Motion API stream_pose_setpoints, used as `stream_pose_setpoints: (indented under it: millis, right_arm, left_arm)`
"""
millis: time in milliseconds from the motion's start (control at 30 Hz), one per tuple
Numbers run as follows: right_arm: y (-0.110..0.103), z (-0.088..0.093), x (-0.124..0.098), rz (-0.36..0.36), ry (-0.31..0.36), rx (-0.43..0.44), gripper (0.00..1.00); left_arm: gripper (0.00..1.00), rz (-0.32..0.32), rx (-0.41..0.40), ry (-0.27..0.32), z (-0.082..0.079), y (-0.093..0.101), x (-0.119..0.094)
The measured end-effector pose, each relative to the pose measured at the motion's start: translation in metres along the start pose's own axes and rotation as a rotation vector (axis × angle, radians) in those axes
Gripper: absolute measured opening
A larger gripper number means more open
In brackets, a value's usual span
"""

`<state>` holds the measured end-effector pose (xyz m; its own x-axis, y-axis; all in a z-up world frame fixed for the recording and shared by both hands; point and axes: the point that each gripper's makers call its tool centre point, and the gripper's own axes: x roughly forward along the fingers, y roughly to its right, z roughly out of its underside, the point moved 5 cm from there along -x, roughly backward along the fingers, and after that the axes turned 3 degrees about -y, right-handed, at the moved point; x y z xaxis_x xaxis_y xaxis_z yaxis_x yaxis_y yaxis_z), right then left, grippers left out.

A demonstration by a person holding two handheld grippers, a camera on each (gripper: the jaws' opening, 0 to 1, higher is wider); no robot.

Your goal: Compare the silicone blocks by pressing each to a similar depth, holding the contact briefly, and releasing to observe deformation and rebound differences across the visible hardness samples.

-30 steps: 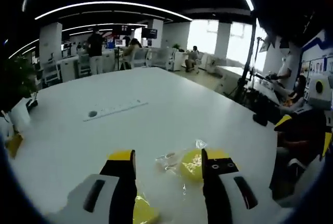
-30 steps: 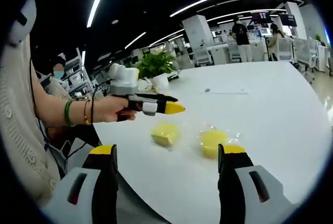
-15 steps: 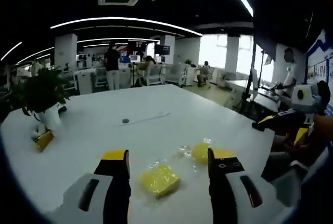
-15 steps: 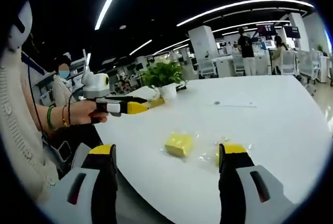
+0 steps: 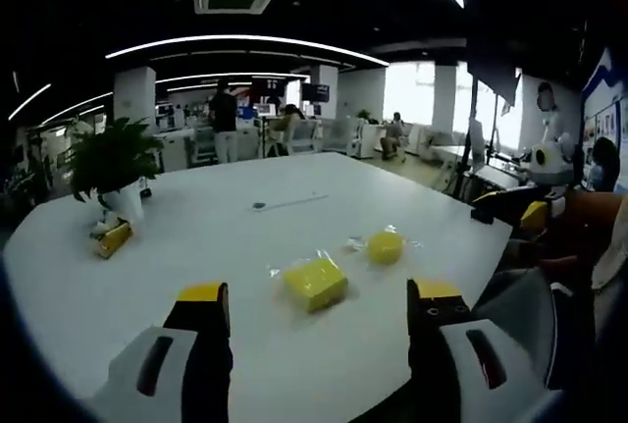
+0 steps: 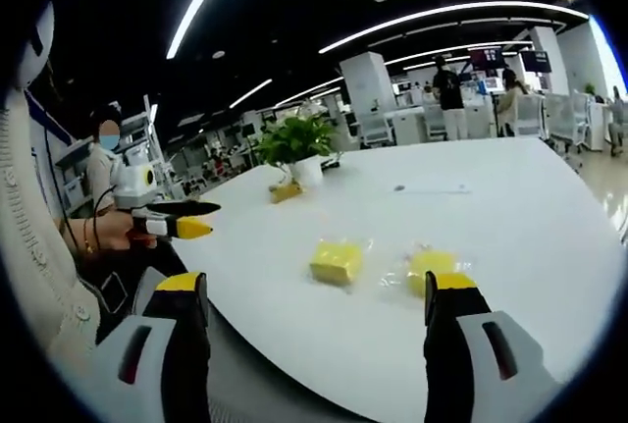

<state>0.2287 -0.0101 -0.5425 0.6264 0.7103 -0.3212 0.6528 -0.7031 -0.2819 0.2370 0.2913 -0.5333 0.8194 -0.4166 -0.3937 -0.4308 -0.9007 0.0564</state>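
Both tongs (image 5: 312, 307) (image 6: 314, 297) gape empty above two yellow, plastic-wrapped silicone blocks (image 5: 315, 282).

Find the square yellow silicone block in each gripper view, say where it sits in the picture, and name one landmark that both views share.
Left gripper view: the square yellow block lies just below centre on the white table, between that gripper's two fingers.
Right gripper view: the same block lies just below centre, left of the round yellow block.
Shared landmark: the potted plant at the table's edge.
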Motion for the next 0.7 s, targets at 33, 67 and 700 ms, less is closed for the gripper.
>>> stream_pose_setpoints:
  millis: [33, 67, 700]
  right_arm:
    - [0.000, 0.001, -0.001, 0.001, 0.002, 0.003, 0.86]
    - [-0.002, 0.002, -0.003, 0.001, 0.012, 0.004, 0.86]
    - [-0.004, 0.013, -0.006, 0.000, 0.008, 0.044, 0.89]
  left_arm:
    - [0.77, 0.000, -0.004, 0.000, 0.001, -0.001, -0.003]
    - [0.78, 0.001, -0.010, 0.002, 0.003, -0.003, -0.005]
    - [0.86, -0.002, -0.085, 0.064, 0.012, -0.018, -0.030]
